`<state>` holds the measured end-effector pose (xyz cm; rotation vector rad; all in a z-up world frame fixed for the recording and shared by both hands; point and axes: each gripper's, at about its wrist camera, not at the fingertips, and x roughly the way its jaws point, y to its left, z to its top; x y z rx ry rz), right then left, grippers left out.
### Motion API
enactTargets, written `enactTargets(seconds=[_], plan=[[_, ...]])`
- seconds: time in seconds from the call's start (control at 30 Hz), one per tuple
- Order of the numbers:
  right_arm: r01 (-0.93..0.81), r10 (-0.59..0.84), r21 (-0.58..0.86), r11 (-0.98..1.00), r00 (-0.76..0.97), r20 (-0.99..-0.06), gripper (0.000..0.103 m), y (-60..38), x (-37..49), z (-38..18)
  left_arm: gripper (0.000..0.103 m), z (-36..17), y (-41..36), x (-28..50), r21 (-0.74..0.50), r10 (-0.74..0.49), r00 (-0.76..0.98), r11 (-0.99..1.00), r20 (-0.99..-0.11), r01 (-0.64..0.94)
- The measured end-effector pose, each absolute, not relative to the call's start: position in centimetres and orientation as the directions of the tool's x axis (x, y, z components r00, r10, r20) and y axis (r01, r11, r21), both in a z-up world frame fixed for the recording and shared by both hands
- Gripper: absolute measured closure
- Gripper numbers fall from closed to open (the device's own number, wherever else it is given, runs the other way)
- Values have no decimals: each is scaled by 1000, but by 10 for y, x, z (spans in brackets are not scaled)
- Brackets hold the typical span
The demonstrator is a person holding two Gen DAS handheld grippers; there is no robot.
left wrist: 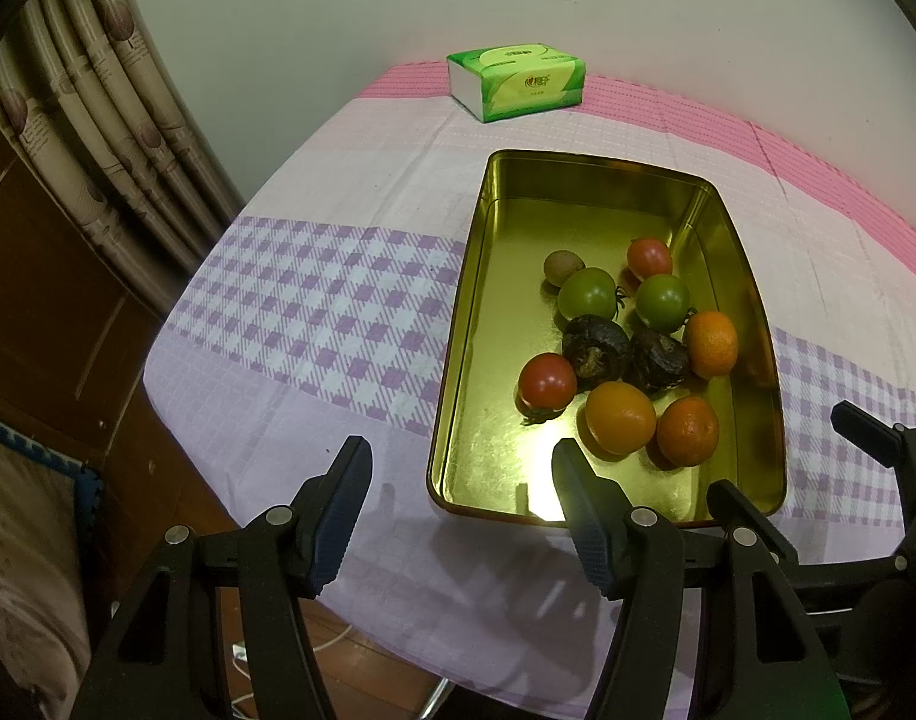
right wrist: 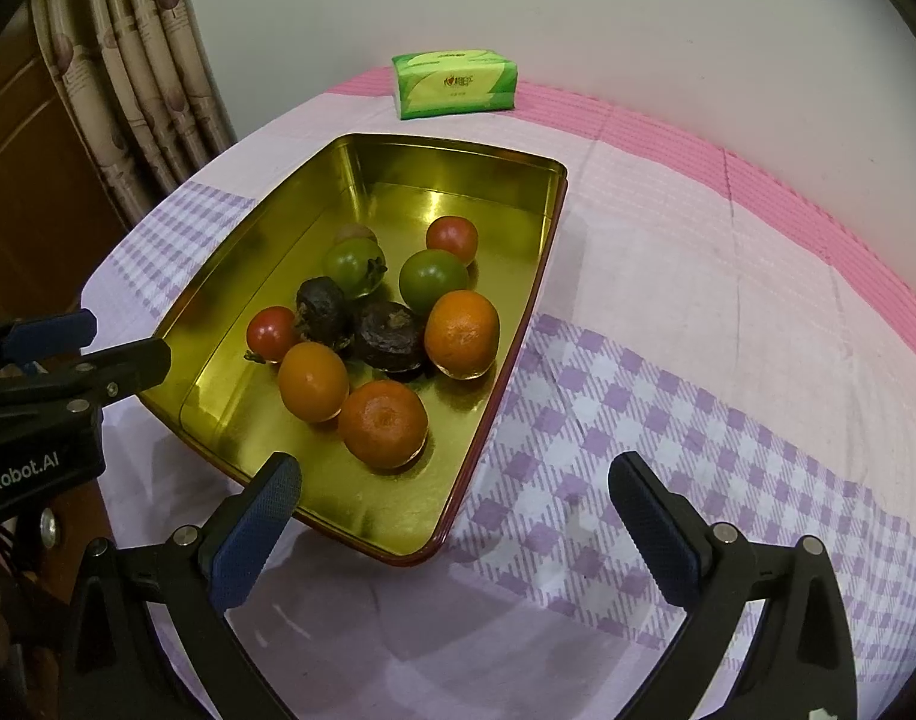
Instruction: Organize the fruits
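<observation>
Claws first: the left claw (left wrist: 460,507) and right claw (right wrist: 455,507) hang spread and empty at the near end of a gold tin tray (left wrist: 601,177) on the tabletop (left wrist: 338,312), holding three oranges (right wrist: 383,423), two red tomatoes (left wrist: 546,381), two green tomatoes (left wrist: 586,293), two dark mangosteens (left wrist: 595,343), one small brown fruit (left wrist: 562,267).

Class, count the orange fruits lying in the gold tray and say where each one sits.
3, all in the tray: one nearest the tongs, one just left of it, one behind at the right wall. None seems hidden.
</observation>
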<state>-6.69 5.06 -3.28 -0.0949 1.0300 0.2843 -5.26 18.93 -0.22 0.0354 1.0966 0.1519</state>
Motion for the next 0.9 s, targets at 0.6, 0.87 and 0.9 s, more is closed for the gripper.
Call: enactTargets(seconds=[0.6, 0.87, 0.9], plan=[[-284, 191, 56, 957, 476, -858, 1, 52, -68, -34, 40, -3, 190, -54, 107, 144, 443, 988, -885, -109], [-286, 193, 57, 956, 473, -859, 1, 52, -68, -34, 40, -5, 190, -54, 110, 146, 442, 988, -885, -108], [-287, 193, 57, 956, 473, -859, 1, 52, -68, -34, 40, -5, 190, -54, 110, 147, 442, 988, -885, -108]])
